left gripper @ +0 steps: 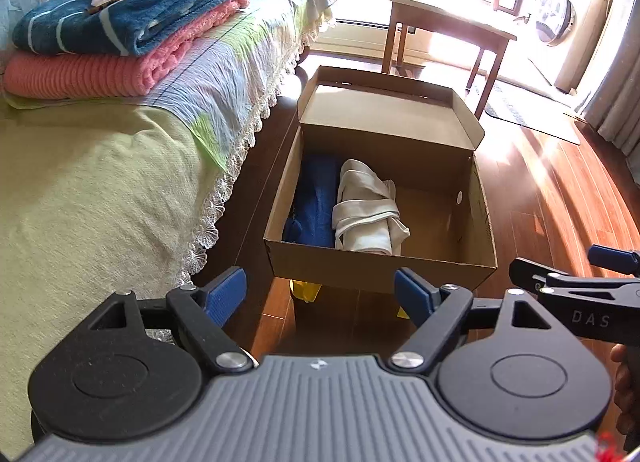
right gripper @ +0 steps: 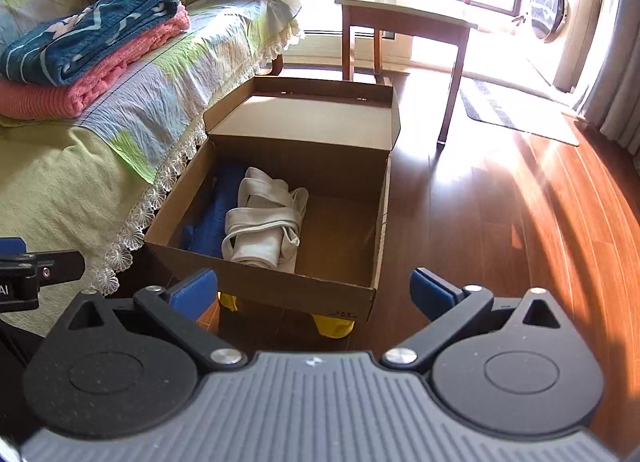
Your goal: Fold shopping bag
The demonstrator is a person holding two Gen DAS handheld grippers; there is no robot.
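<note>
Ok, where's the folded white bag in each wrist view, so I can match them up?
Left wrist view: the white bag lies inside the cardboard box, centre of frame, right of the blue bundle.
Right wrist view: the white bag sits left of centre, in the cardboard box, again right of the blue bundle.
Shared landmark: the box's raised lid behind it.

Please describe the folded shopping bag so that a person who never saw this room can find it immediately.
Beside the bed stands an open cardboard box on the wooden floor. Inside it, two cloth bundles lie side by side. The shopping bag is the cream one wrapped by its own straps; the blue bundle lies between it and the bed-side wall.
</note>
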